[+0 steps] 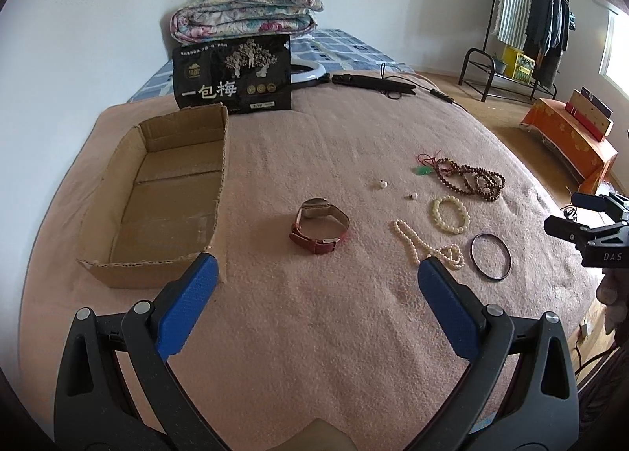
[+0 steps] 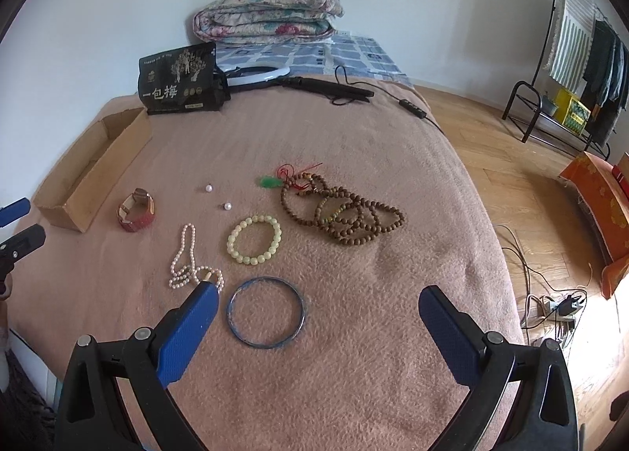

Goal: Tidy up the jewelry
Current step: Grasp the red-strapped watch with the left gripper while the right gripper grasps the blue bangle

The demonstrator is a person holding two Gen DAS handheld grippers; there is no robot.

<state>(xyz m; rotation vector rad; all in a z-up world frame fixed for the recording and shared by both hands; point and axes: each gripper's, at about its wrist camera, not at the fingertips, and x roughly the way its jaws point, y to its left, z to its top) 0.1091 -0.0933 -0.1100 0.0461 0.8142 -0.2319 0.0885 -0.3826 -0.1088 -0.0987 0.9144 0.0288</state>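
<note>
Jewelry lies on a pink blanket: a red-strapped watch (image 1: pixel 319 226) (image 2: pixel 136 210), a pearl necklace (image 1: pixel 426 244) (image 2: pixel 188 260), a pale bead bracelet (image 1: pixel 451 214) (image 2: pixel 254 239), a dark bangle (image 1: pixel 491 256) (image 2: pixel 266 312), brown prayer beads (image 1: pixel 469 177) (image 2: pixel 342 213), a green pendant on red cord (image 1: pixel 422 170) (image 2: pixel 271 180) and two loose pearls (image 1: pixel 382 184) (image 2: pixel 208 188). An empty cardboard box (image 1: pixel 173 144) (image 2: pixel 90 172) sits at left. My left gripper (image 1: pixel 317 274) is open above the blanket, near the watch. My right gripper (image 2: pixel 318 303) is open, over the bangle.
A black snack bag (image 1: pixel 232 75) (image 2: pixel 179 77) stands at the blanket's far edge, with a ring light (image 2: pixel 257 75) and a black cable (image 2: pixel 411 103) behind. A folded quilt (image 1: pixel 245 12) lies further back. The bed edge drops to wooden floor (image 2: pixel 523 191) on the right.
</note>
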